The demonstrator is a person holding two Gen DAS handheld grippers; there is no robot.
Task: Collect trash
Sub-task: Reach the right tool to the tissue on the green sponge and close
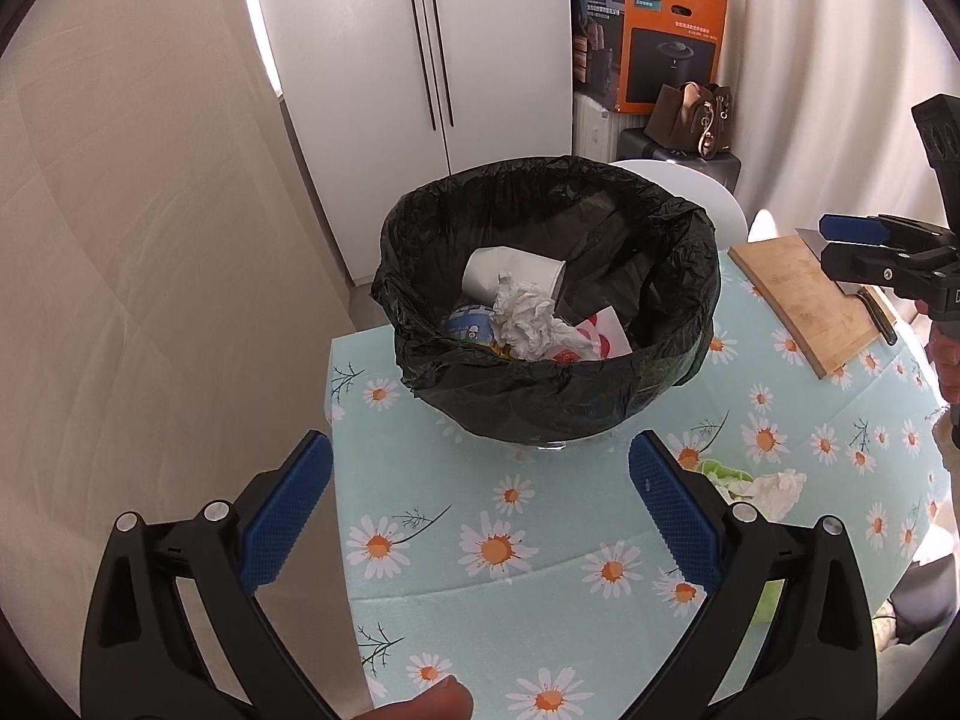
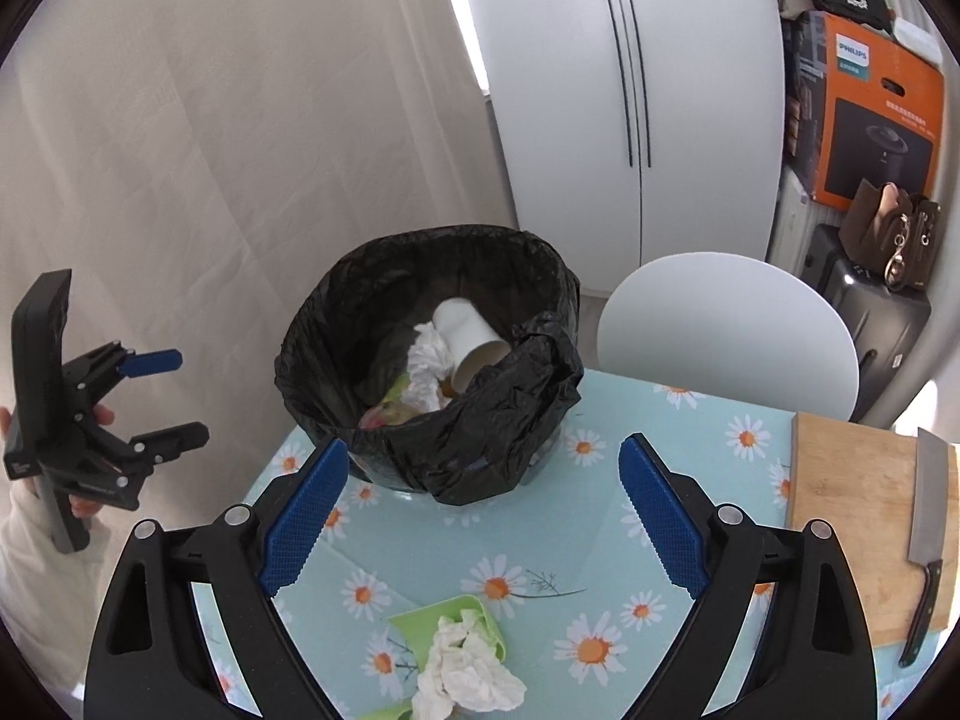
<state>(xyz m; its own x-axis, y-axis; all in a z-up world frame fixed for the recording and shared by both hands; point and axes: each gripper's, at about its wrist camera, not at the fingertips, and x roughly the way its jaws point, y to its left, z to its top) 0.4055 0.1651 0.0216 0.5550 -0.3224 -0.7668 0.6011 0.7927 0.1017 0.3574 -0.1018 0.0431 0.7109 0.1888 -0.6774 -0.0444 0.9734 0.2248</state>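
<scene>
A bin lined with a black bag (image 1: 558, 390) (image 2: 480, 456) stands on the daisy-print table. Inside lie a white paper cup (image 1: 510, 276) (image 2: 468, 336), crumpled tissue (image 1: 528, 324) (image 2: 429, 366) and wrappers. A crumpled white tissue (image 2: 465, 675) (image 1: 777, 489) lies on a green wrapper (image 2: 462, 618) on the table in front of the bin. My left gripper (image 1: 480, 504) is open and empty, near the table's left front; it also shows in the right wrist view (image 2: 171, 399). My right gripper (image 2: 483, 513) is open and empty above the tissue, and shows in the left wrist view (image 1: 831, 243).
A wooden cutting board (image 2: 852, 510) (image 1: 804, 300) with a cleaver (image 2: 927, 540) lies on the table's right side. A white chair (image 2: 726, 330) stands behind the table. A white fridge (image 1: 420, 60), an orange box (image 1: 672, 42) and bags are at the back.
</scene>
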